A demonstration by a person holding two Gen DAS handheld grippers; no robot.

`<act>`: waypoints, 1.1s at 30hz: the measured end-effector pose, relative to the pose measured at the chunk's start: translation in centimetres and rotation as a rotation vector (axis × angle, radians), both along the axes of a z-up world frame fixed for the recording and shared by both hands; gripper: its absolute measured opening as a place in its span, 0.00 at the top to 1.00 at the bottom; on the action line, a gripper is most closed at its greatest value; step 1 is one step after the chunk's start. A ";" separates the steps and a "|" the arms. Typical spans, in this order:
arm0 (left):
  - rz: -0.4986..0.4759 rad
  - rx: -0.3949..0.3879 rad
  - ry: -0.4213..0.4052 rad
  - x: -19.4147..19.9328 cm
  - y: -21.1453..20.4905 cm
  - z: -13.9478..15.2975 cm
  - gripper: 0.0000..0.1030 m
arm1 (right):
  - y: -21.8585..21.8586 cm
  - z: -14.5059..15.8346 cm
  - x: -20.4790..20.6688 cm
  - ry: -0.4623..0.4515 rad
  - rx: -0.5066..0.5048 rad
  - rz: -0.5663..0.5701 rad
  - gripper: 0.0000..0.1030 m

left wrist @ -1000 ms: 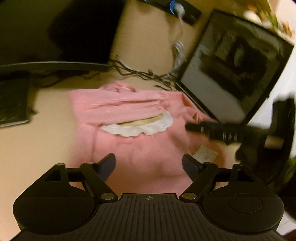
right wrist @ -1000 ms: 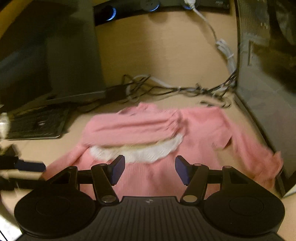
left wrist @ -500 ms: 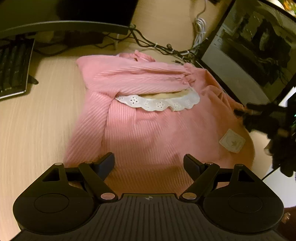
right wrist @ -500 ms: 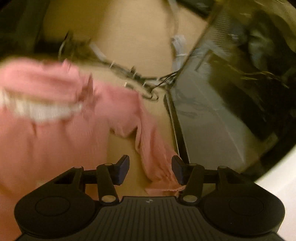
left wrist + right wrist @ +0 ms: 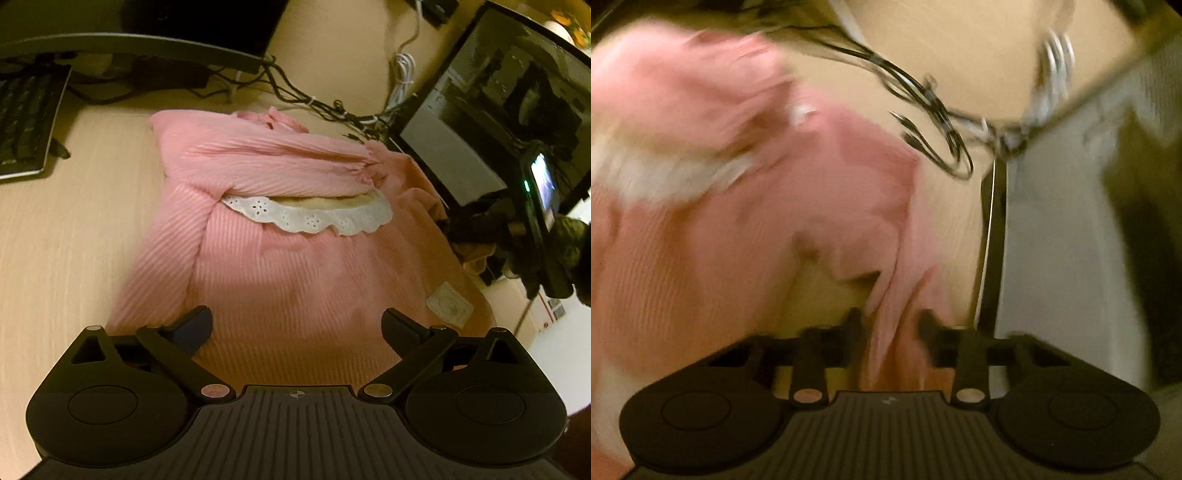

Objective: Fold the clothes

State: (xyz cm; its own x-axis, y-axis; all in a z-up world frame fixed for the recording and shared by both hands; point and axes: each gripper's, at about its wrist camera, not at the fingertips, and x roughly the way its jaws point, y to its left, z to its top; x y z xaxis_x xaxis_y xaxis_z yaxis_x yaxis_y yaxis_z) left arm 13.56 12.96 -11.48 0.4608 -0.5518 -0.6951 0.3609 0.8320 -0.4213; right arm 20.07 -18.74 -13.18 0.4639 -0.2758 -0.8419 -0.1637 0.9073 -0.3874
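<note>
One pink garment [image 5: 280,266], one keyboard [image 5: 26,125], two screens [image 5: 491,110] (dark)

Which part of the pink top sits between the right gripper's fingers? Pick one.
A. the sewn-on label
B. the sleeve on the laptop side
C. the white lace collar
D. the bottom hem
B: in the right wrist view the right gripper has pinched the narrow pink sleeve beside the laptop, while the lace collar lies far off on the top's chest.
</note>
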 end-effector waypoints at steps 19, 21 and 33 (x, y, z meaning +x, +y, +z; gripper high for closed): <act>-0.051 -0.083 -0.049 1.4 0.0 5.2 0.03 | 6.9 16.1 3.7 -0.327 1.094 0.038 0.77; -0.052 -0.088 -0.048 1.6 -0.1 5.4 0.03 | 6.7 16.0 2.8 -0.351 1.028 0.052 0.68; 0.207 -0.214 0.115 7.8 1.6 4.1 0.05 | 4.9 1.2 -7.2 -0.129 0.586 0.058 0.62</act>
State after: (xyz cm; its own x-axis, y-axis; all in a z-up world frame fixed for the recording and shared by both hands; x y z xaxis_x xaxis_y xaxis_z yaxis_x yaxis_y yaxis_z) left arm 21.38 14.55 -7.38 0.5034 -0.5938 -0.6277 0.1330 0.7710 -0.6228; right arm 12.86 -13.85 -11.95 0.5730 0.2462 -0.7817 -0.2046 0.9666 0.1544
